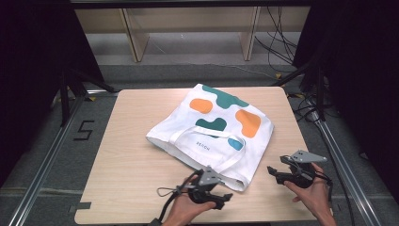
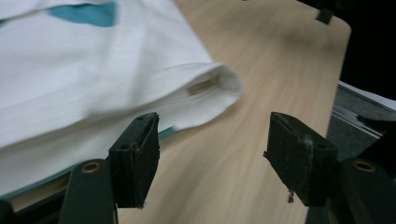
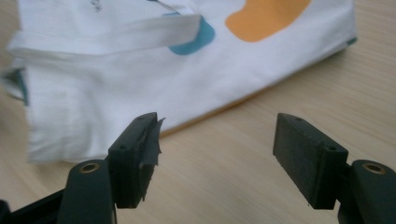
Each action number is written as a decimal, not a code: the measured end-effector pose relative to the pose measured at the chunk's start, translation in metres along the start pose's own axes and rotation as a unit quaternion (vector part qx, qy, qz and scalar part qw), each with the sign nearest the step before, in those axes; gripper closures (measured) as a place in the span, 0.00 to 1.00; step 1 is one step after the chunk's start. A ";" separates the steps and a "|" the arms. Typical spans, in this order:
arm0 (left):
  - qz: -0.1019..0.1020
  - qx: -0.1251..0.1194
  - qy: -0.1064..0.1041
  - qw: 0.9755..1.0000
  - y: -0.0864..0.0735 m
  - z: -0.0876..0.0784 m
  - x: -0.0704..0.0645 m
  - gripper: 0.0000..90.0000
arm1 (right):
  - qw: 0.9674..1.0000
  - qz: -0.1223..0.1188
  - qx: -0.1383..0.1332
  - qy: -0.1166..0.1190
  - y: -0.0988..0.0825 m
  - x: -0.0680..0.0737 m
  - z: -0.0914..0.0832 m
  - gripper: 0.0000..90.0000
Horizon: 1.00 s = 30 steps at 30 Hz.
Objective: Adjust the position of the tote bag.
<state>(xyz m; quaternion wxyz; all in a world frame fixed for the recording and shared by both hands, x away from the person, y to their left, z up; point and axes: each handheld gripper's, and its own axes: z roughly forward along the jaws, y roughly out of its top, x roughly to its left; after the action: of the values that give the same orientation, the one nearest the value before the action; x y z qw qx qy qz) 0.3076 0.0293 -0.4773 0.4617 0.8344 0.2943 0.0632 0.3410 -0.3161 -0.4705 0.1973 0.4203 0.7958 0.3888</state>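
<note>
The left gripper [image 1: 225,197] hovers near the surface's [image 1: 131,141] near edge, jaws spread wide and empty, just beside the near corner of the white tote bag [image 1: 211,127]. The right gripper [image 1: 273,172], equally wide and holding nothing, sits toward the right edge, close to the bag's side. The bag lies flat mid-surface, handles [image 1: 207,146] on top.

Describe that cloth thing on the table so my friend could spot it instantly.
On the light wooden table, look right of centre: a white cloth tote bag lies flat. It carries orange, dark green and blue blobs, and its strap loops across the top.
</note>
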 end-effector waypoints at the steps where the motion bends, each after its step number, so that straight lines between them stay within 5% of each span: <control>1: 0.005 0.007 0.017 1.000 -0.003 -0.010 0.009 0.37 | 1.000 0.018 0.006 0.011 0.002 0.007 -0.002 0.35; 2: 0.004 0.001 0.050 0.999 -0.009 -0.024 0.024 0.37 | 1.000 0.007 0.003 0.020 0.005 0.014 -0.002 0.34; 4: -0.016 -0.002 0.063 0.998 -0.013 -0.031 0.032 0.37 | 0.999 -0.009 -0.003 0.034 0.009 0.021 -0.001 0.32; 6: -0.016 -0.004 0.092 0.996 -0.020 -0.043 0.050 0.37 | 0.999 -0.020 -0.004 0.039 0.011 0.026 0.000 0.32; 7: -0.040 -0.009 0.103 0.994 -0.024 -0.048 0.055 0.36 | 0.999 -0.016 0.000 0.049 0.012 0.033 0.000 0.31; 8: -0.029 0.007 0.131 0.991 -0.029 -0.060 0.069 0.36 | 0.997 -0.044 0.001 0.055 0.016 0.043 0.002 0.29; 9: -0.029 0.007 0.131 0.991 -0.029 -0.060 0.069 0.36 | 0.997 -0.048 0.000 0.064 0.018 0.049 0.003 0.29; 10: -0.042 0.005 0.152 0.988 -0.034 -0.067 0.079 0.35 | 0.996 -0.056 0.002 0.070 0.019 0.055 0.005 0.28; 11: -0.042 0.005 0.152 0.988 -0.034 -0.067 0.079 0.35 | 0.996 -0.056 0.002 0.070 0.019 0.055 0.005 0.28; 12: -0.043 0.013 0.168 0.985 -0.037 -0.074 0.088 0.35 | 0.994 -0.069 0.007 0.082 0.022 0.067 0.008 0.26; 13: -0.043 0.013 0.168 0.985 -0.037 -0.074 0.088 0.35 | 0.994 -0.069 0.007 0.082 0.022 0.067 0.008 0.26; 15: -0.047 0.024 0.188 0.981 -0.040 -0.083 0.099 0.34 | 0.992 -0.087 0.021 0.085 0.025 0.085 0.012 0.25; 17: -0.059 0.017 0.188 0.980 -0.042 -0.083 0.100 0.33 | 0.991 -0.101 0.024 0.083 0.026 0.089 0.015 0.25; 19: -0.061 0.026 0.211 0.975 -0.044 -0.088 0.107 0.31 | 0.989 -0.129 0.043 0.064 0.026 0.098 0.026 0.25; 26: -0.072 0.041 0.219 0.972 -0.050 -0.091 0.119 0.28 | 0.983 -0.156 0.092 0.034 0.022 0.102 0.047 0.34; 27: -0.082 0.028 0.218 0.972 -0.051 -0.089 0.119 0.28 | 0.981 -0.164 0.101 0.021 0.022 0.100 0.052 0.34; 28: -0.085 0.031 0.225 0.970 -0.051 -0.089 0.120 0.27 | 0.982 -0.156 0.105 0.027 0.023 0.099 0.056 0.38; 30: -0.076 0.040 0.223 0.971 -0.052 -0.090 0.122 0.27 | 0.982 -0.155 0.104 0.025 0.024 0.099 0.059 0.43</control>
<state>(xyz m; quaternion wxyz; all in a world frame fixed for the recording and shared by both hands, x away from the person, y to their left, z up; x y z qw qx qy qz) 0.3514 0.1836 -0.4882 0.3544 0.7920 0.4548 0.2007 0.3344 -0.1998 -0.4871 0.1899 0.3003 0.8922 0.2789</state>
